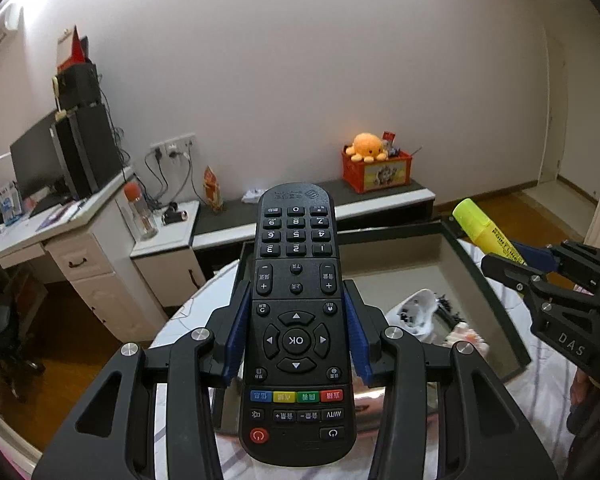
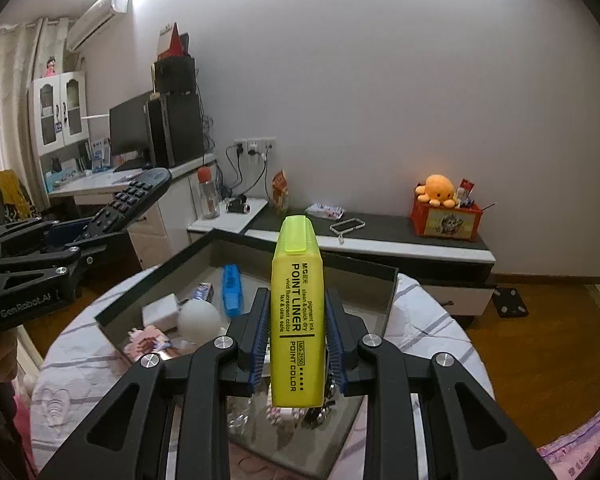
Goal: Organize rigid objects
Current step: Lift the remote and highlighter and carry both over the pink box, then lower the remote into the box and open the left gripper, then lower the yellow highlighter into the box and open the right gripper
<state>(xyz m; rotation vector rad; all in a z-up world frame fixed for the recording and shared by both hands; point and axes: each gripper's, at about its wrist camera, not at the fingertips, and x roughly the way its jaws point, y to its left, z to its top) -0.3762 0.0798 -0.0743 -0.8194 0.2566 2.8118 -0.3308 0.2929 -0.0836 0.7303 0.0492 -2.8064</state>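
Fingers [image 1: 296, 340] of the left gripper clamping a black remote [image 1: 296, 320], right ones [image 2: 298, 344] pinching a yellow highlighter [image 2: 298, 320], both hovering above the tray [image 2: 388, 280]. Lowering each level into bare spots, avoiding the blue case [image 2: 232, 290], white ball [image 2: 200, 320] and trinkets lying inside.

My yellow highlighter [image 2: 297, 332] reads "POINT LINER", "POINT COLOR", "MG-2150". My remote [image 1: 296, 320] shows "OK" and digits. My left gripper [image 2: 32, 276] says "GenRobot.AI"; the right gripper [image 1: 556, 280], "DAS".

both wrist views look forward and downward over the tray [image 1: 484, 344] [image 2: 388, 292], sharing the back wall.
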